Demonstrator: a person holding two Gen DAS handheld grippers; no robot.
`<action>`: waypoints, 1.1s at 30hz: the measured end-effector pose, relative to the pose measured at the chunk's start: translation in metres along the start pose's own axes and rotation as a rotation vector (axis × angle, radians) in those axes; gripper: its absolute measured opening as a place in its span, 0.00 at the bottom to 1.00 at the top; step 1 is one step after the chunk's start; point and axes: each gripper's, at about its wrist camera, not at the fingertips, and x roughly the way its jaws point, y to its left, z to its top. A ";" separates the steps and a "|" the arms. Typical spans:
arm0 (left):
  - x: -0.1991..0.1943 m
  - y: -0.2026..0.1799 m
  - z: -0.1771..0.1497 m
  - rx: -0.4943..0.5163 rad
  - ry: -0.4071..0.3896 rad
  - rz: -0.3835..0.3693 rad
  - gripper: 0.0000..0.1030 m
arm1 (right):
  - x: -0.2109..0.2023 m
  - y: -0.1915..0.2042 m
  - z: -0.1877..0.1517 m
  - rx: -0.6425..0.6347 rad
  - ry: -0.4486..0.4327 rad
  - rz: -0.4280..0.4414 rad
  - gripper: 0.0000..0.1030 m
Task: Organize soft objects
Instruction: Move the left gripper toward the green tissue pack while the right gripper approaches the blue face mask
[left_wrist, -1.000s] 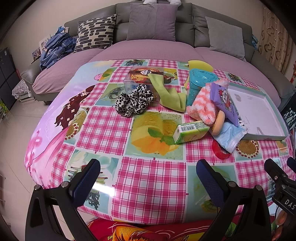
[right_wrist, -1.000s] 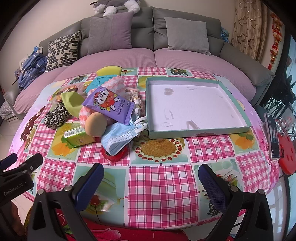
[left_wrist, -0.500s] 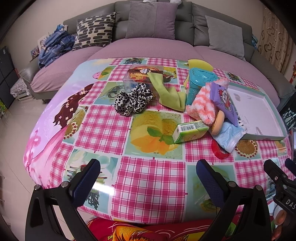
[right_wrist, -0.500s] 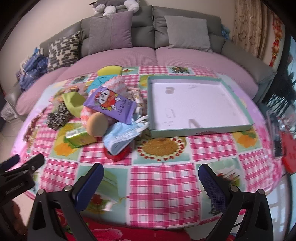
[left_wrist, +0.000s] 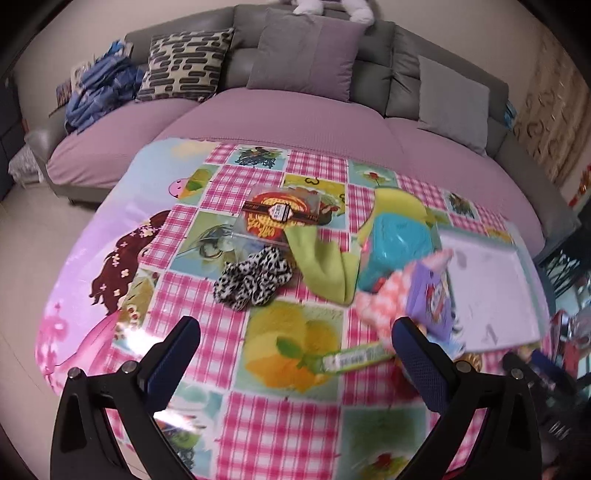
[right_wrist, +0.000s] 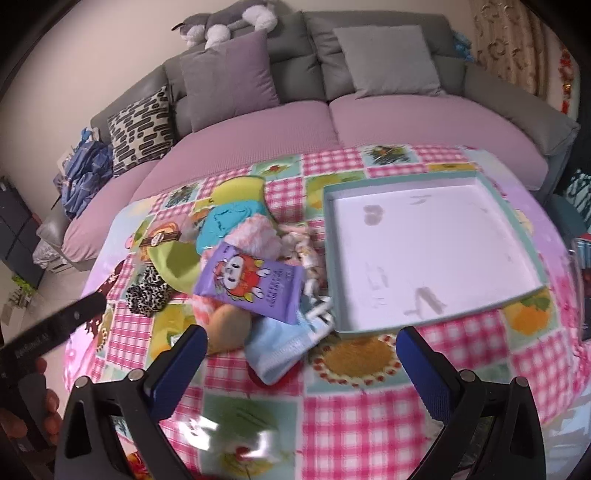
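Because the leopard scrunchie (left_wrist: 255, 282) and pale blue mask (right_wrist: 282, 349) on the table (left_wrist: 280, 424) look light and limp, I would pinch their bunched middles; the left gripper (left_wrist: 295, 363) and right gripper (right_wrist: 301, 369) are both wide apart, empty.

The purple packet (right_wrist: 251, 287) hides most of the pink sock (right_wrist: 258, 236).

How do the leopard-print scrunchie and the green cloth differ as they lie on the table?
The leopard-print scrunchie is a bunched, ruffled ring in black and white spots; the green cloth is plain and lies in long flat folds. The scrunchie lies clear on the tablecloth, while the cloth's far end rests on the clear packet. Both are soft, and neither is gripped.
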 end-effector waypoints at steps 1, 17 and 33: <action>0.004 0.001 0.007 -0.019 0.009 -0.008 1.00 | 0.006 0.001 0.002 0.001 0.010 0.004 1.00; 0.066 -0.009 -0.020 -0.018 0.136 -0.109 1.00 | 0.068 0.005 -0.031 0.004 0.143 0.004 0.95; 0.094 -0.031 -0.044 0.092 0.264 -0.148 1.00 | 0.091 -0.011 -0.035 0.124 0.179 0.095 0.55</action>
